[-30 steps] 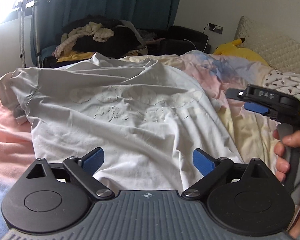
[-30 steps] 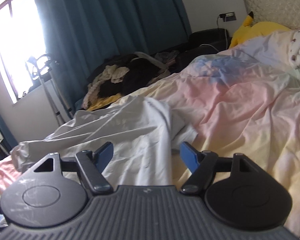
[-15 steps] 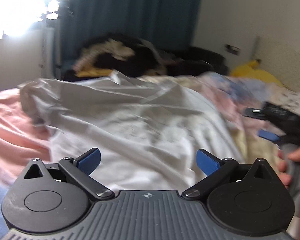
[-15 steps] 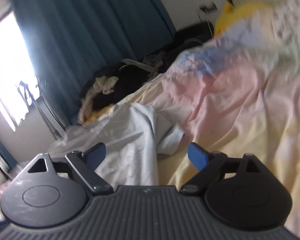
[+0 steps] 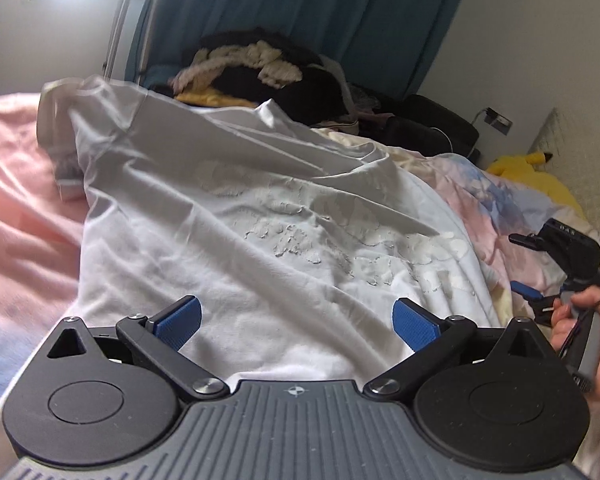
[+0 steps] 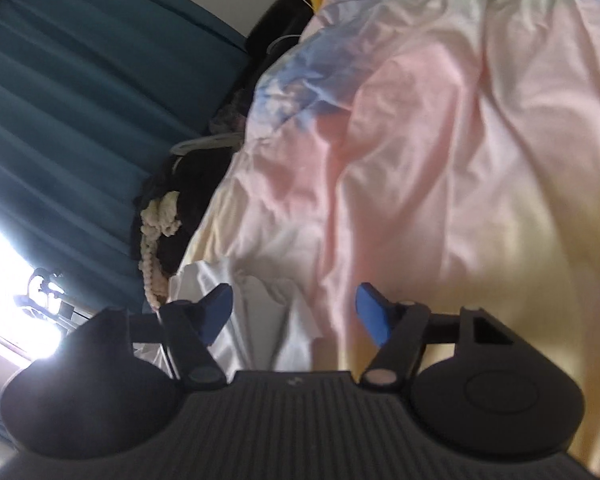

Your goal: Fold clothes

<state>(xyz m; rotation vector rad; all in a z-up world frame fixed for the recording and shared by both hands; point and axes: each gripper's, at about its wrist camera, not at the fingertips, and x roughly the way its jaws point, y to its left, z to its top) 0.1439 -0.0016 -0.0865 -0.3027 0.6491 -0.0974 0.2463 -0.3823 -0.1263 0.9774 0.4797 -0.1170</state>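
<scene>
On the bed [image 5: 16, 184] the white shirt [image 5: 228, 240] lay spread front-up and rumpled across the pastel quilt [image 6: 480, 160], its far-left sleeve bunched; no fold looked made, so nearly all the work remained. The left gripper [image 5: 296, 320] hovered over the near hem, jaws wide, nothing between them. The right gripper [image 6: 292, 312], jaws just narrowing yet apart, faced the shirt's right edge, empty. The raised chest print was too cracked to read, and small lettering on the right gripper's body in the left view was unreadable
</scene>
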